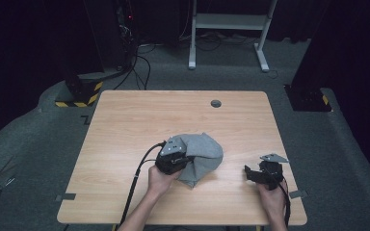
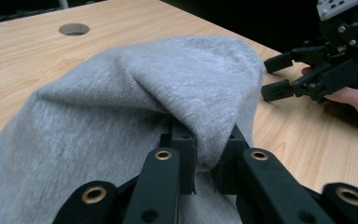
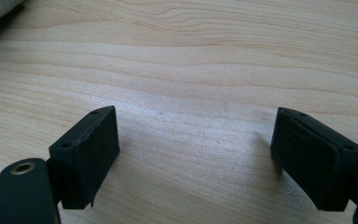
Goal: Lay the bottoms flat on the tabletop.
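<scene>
On a wooden table [image 1: 125, 125], we see a grey cloth [image 1: 203, 155] lying bunched just below the centre, toward five o'clock from the middle of the tabletop. The left gripper [image 2: 205, 161] has its jaws clamped on a fold of the cloth, the fabric draped up and over them in the left gripper view. At three o'clock from the cloth, near the table's right edge, we find the right gripper [image 1: 248, 172] held in a hand [image 1: 273, 195], its jaws spread wide with bare wood between them, well apart from the cloth. A round cable hole [image 1: 216, 103] sits at twelve o'clock, near the far edge.
</scene>
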Demonstrator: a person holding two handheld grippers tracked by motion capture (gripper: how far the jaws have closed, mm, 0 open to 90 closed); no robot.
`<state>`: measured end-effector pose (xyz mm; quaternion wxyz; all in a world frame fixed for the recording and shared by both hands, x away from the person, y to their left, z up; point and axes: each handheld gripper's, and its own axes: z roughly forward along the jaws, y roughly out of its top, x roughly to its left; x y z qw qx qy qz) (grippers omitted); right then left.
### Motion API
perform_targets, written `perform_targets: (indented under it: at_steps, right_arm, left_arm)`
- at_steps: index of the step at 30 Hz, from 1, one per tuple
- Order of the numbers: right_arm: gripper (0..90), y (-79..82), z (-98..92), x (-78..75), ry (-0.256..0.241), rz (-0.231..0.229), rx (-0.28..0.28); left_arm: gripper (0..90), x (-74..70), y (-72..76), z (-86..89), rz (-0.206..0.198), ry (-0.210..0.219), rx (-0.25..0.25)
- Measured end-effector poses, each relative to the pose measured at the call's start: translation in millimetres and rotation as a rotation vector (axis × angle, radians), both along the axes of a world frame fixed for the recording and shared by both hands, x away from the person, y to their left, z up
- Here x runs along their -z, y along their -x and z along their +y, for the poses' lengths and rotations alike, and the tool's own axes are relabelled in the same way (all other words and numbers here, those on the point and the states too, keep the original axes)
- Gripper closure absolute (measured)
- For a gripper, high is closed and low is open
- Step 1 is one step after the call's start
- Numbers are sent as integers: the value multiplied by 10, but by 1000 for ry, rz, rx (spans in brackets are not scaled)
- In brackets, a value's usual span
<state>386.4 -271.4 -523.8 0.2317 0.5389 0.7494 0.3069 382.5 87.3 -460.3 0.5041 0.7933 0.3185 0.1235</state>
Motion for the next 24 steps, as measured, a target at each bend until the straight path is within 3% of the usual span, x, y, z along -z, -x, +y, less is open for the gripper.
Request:
perform_targets:
  at_steps: [7,12,18,24]
  right_arm:
    - [154,1,0,-1,0,1,-1]
    - [154,1,0,-1,0,1,-1]
    - [155,1,0,-1,0,1,-2]
    - [155,1,0,-1,0,1,-2]
  left_arm:
    - [789,26,2,-40,7,-28,8]
    - [723,31,35,-25,10,-30,-2]
    - [551,-7,113,10,-2,-71,-18]
    - [458,-11,189,151,7,-83,-54]
